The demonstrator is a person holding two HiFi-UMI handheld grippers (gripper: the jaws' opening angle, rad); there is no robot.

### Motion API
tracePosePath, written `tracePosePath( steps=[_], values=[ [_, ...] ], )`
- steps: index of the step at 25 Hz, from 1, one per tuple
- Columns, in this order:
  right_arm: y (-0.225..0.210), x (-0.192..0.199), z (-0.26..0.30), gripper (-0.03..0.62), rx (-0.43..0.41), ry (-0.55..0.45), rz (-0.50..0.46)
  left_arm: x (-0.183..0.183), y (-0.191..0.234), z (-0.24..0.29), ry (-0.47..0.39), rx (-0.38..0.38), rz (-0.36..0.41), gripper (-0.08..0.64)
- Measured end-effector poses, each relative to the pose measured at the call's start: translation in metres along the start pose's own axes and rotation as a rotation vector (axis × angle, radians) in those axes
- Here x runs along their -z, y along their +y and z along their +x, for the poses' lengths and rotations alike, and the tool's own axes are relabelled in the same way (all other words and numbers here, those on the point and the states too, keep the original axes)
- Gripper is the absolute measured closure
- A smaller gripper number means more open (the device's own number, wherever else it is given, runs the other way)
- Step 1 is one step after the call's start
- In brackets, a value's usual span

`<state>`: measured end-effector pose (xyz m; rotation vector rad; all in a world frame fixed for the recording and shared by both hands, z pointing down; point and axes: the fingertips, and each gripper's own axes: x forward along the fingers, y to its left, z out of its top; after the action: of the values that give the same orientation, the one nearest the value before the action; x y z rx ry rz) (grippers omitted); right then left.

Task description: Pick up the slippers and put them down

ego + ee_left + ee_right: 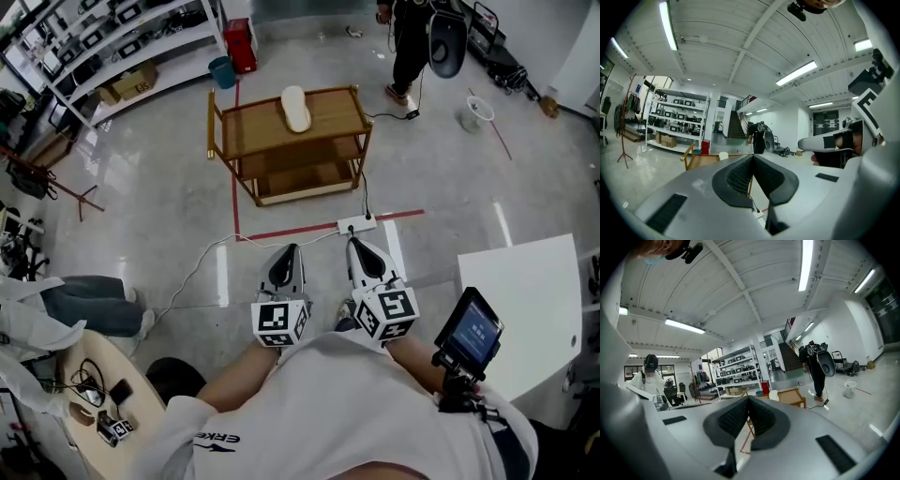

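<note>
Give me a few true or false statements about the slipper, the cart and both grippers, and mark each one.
1. The slipper lies on the cart's top shelf. True.
2. The left gripper holds the slipper. False: its jaws are together with nothing between them, and the slipper is well ahead of it on the cart.
3. The right gripper is shut and empty. True.
4. The power strip sits on the cart. False: it lies on the floor between the cart and the grippers.
5. Two slippers lie on the top shelf. False: only one shows there.
</note>
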<state>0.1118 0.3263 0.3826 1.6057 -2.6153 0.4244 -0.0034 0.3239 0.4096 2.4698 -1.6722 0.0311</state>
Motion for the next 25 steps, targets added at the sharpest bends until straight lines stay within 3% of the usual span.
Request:
tracePosePath(
  steps=[12, 18, 25],
  values=[
    [-0.094, -0.017, 0.077, 0.589, -0.094, 0.037, 0.045, -0.001, -0.007, 0.111, 0.040, -0.108, -0.009, 0.558],
    [-0.112, -0.009, 0.103, 0.589, -0.090, 0.056, 0.088, 0.010, 0.005, 0.136, 0.072, -0.117, -0.010, 0.557],
    [-0.126, -0.020, 0.160, 0.589, -0.075, 0.074, 0.075, 0.007, 0.040, 0.181, 0.069, -0.111, -0.037, 0.557]
  ],
)
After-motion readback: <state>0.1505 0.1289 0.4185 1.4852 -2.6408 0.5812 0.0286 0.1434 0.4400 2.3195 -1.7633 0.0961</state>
